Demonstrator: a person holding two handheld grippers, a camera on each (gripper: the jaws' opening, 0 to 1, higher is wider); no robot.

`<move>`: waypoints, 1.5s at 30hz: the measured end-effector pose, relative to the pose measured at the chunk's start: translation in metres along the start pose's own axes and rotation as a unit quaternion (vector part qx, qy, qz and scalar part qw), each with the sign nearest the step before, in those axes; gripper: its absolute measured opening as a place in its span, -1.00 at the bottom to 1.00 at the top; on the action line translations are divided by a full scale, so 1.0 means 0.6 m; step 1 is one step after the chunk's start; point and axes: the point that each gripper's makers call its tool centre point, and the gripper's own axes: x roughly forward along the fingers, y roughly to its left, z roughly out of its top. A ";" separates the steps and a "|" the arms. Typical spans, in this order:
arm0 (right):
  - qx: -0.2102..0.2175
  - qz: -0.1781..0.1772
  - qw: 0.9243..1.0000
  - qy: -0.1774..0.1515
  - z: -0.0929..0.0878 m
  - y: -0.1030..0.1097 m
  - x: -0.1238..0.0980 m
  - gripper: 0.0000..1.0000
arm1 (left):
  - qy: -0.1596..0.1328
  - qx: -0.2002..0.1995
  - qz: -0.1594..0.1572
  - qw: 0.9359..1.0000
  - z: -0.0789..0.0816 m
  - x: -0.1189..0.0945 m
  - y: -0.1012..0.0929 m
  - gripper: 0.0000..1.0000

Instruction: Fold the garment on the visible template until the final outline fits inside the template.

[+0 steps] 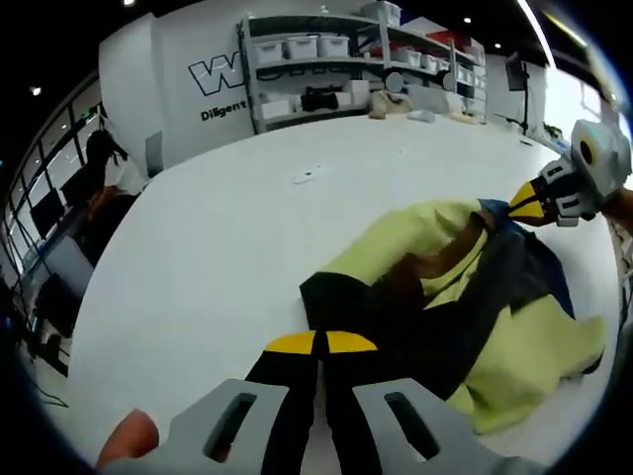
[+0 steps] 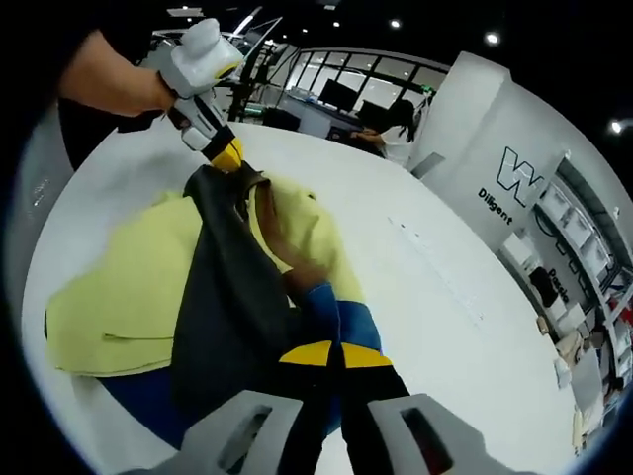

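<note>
Left gripper view shows the left gripper (image 1: 318, 343) and right gripper (image 1: 527, 203) each closed on opposite edges of the crumpled yellow, black and blue fabric garment (image 1: 475, 297) on the white table (image 1: 218, 247), probably to stretch it flat for folding.

Looks like a lab or demo workspace w/ office space attached. Big white counter (image 1: 237, 237) out front, metal shelving (image 1: 346, 69) at the back stacked w/ white storage bins (image 1: 301, 46). Curved white wall (image 2: 514, 168) carries large logo lettering. Behind, glass partitions (image 2: 346, 74), desks w/ monitors (image 2: 339, 95), a person (image 2: 396, 124) seated there. Dark ceiling, recessed spotlights (image 2: 492, 38).
</note>
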 end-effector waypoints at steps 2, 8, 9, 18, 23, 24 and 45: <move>0.002 -0.010 1.000 -0.007 0.008 -0.010 -0.004 -1.00 | -0.004 0.001 0.001 1.000 0.007 -0.003 0.002 -1.00; 0.013 -0.052 0.998 -0.037 0.045 -0.055 -0.018 -1.00 | -0.028 0.009 0.005 1.000 0.048 -0.011 0.013 -1.00; 0.014 -0.059 0.997 -0.042 0.052 -0.063 -0.020 -1.00 | -0.033 0.012 0.005 0.999 0.057 -0.011 0.016 -1.00; 0.015 -0.089 0.995 -0.051 0.082 -0.130 -0.003 -1.00 | -0.067 0.025 0.017 0.997 0.150 0.014 0.054 -1.00; 0.031 -0.101 0.993 -0.044 0.083 -0.170 0.018 -1.00 | -0.069 0.039 0.018 0.997 0.181 0.045 0.065 -1.00; 0.034 -0.101 0.993 -0.041 0.080 -0.179 0.027 -1.00 | -0.067 0.043 0.015 0.997 0.185 0.056 0.066 -1.00; 0.076 -0.157 0.985 0.007 0.007 -0.260 0.143 -1.00 | -0.041 0.066 -0.009 0.997 0.209 0.217 0.076 -1.00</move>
